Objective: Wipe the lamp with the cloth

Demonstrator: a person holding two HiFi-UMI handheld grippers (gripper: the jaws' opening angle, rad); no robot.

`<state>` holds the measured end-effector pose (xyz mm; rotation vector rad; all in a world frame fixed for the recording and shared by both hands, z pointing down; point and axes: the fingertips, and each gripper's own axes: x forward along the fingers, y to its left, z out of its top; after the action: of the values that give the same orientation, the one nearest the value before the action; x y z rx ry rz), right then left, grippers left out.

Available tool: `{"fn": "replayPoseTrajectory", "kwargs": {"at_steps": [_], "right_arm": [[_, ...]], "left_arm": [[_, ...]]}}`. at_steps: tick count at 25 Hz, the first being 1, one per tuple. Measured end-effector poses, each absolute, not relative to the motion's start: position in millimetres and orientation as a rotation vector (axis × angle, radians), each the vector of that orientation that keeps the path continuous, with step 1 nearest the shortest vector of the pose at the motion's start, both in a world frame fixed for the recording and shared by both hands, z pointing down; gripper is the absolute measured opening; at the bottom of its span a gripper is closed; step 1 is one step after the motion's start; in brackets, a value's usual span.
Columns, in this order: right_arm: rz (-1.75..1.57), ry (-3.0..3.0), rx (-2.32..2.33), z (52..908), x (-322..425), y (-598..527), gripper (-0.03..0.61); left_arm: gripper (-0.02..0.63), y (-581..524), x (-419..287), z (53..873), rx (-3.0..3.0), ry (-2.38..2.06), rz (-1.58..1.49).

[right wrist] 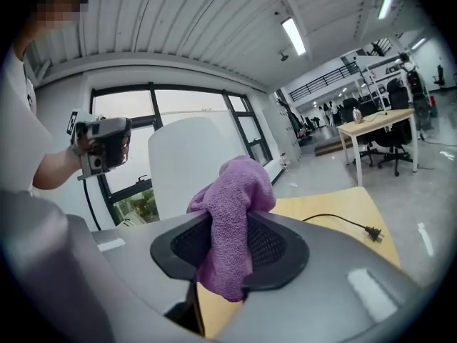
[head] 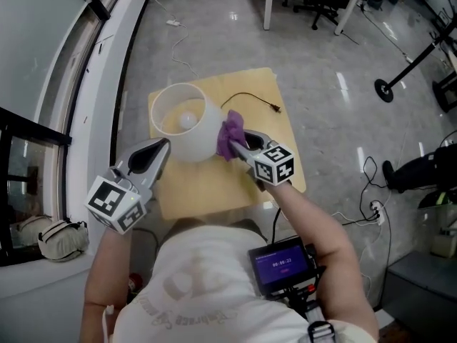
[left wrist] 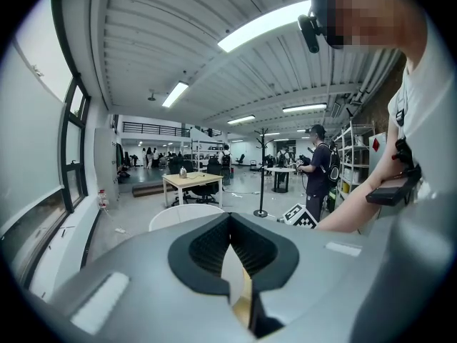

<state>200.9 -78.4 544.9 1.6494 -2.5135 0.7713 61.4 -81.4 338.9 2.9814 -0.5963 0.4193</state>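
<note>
**Cloth pinched at the lamp's right side, left gripper closed at its near-left**

Head view: a white lamp (head: 187, 123) with a wide open-topped shade stands on the far-left part of a pale wooden worktop (head: 214, 184). A bulb shows inside the shade. The right gripper (head: 238, 145) reaches in from the near right with a purple cloth (head: 232, 136) bunched at its tip. The cloth lies against the right side of the shade and appears to touch it. The left gripper (head: 164, 147) points at the shade's near-left side, its tip just beside the shade; contact cannot be told. A black cord (head: 246, 96) runs across the far part of the worktop and ends in a plug (head: 275, 108) to the right of the lamp.

Left gripper view: the jaws of the left gripper (left wrist: 229, 219) are pressed together at their tips with nothing between them. The rim of the lamp (left wrist: 178, 216) rises just beyond them, to the left. The marker cube of the right gripper (left wrist: 303, 216) shows farther right.

Right gripper view: the jaws of the right gripper (right wrist: 228, 224) pinch the cloth (right wrist: 232, 213), which bulges above the pads and hangs below them. The lamp (right wrist: 189, 163) stands close behind it, slightly left. The worktop (right wrist: 321, 206) stretches to the right, with the plug (right wrist: 375, 233) lying on it. The left gripper (right wrist: 100, 148) shows at the far left, held in a hand.
</note>
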Motion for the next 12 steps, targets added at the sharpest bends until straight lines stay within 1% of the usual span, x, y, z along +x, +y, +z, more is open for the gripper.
{"fn": "replayPoseTrajectory", "kwargs": {"at_steps": [3,5,9,12], "right_arm": [[0.688,-2.526,1.691,514.5,208.1,-91.7,0.144],[0.612,-2.581,1.737,473.9,204.9,-99.8,0.143],[0.269,-2.780,1.705,377.9,180.7,-100.7,0.143],[0.081,-2.753,1.618,368.4,159.3,-91.7,0.143]], "left_arm": [[0.000,-86.9,54.6,337.6,2.979,-0.609,0.411],[0.000,-94.8,47.6,338.8,2.963,-0.608,0.410],[0.000,-98.3,47.4,345.5,2.942,-0.614,0.384],[0.000,-88.6,55.4,351.3,2.939,-0.602,0.367]]}}
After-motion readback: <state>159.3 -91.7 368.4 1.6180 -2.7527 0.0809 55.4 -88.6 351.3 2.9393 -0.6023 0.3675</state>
